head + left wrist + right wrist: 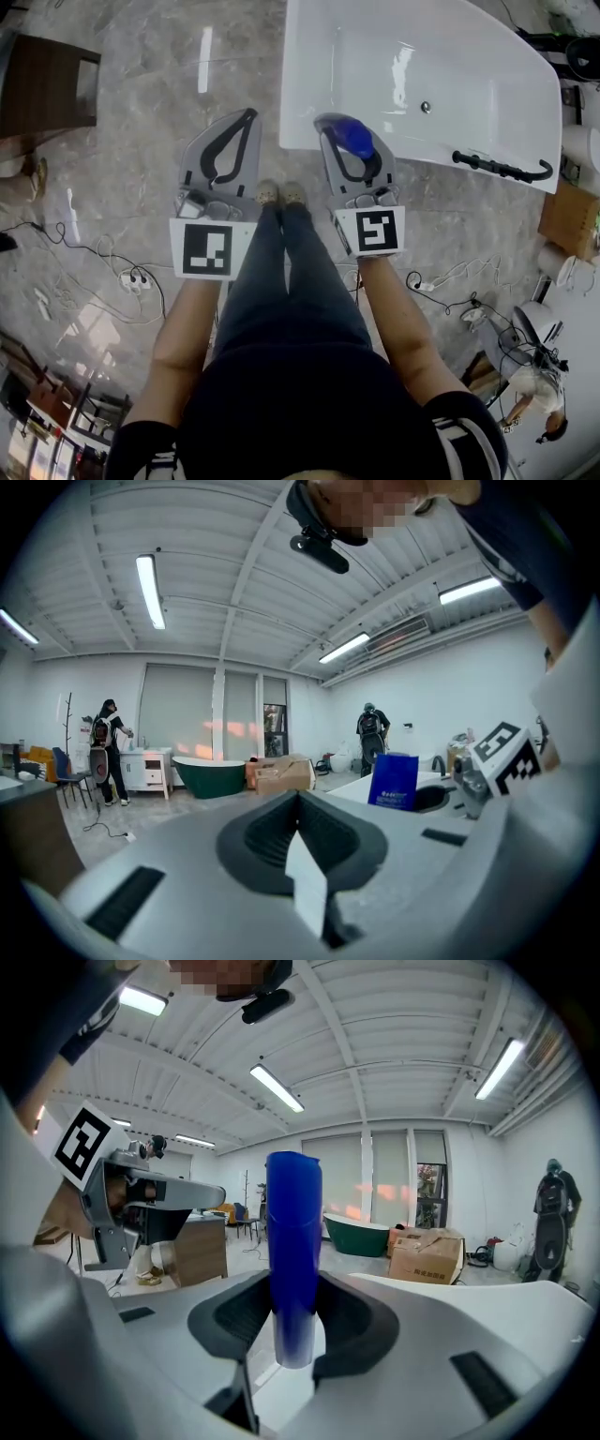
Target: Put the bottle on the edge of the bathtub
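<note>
**Head view: bottle in my right jaws, tub rim ahead**

My left gripper [246,117] hangs over the marble floor [141,112], its jaws clenched tip to tip with nothing between them. It has no part in this step that I can see, and I judge it best kept out of the way. My own legs [281,272] run down the middle, between the two tools.

My right gripper [345,131] is grasping the blue bottle [293,1241]. Its own view shows the pads pressed on either side of the body, the bottle upright, its lower end poking out below the pads. From above, the bottle lines up with the near left corner of the white bathtub [422,148], but I cannot tell how high above the rim it hangs.

I take this as the carry: the bottle is in hand and not yet set down. Next I need to get its base squarely over the flat rim, not over the basin or the floor side, and keep it upright on the way down. Only when it bears on the rim should I let the jaws go. The corner looks narrow to me, so a spot further along may suit better, short of the black tap [502,169] at the right end.
</note>
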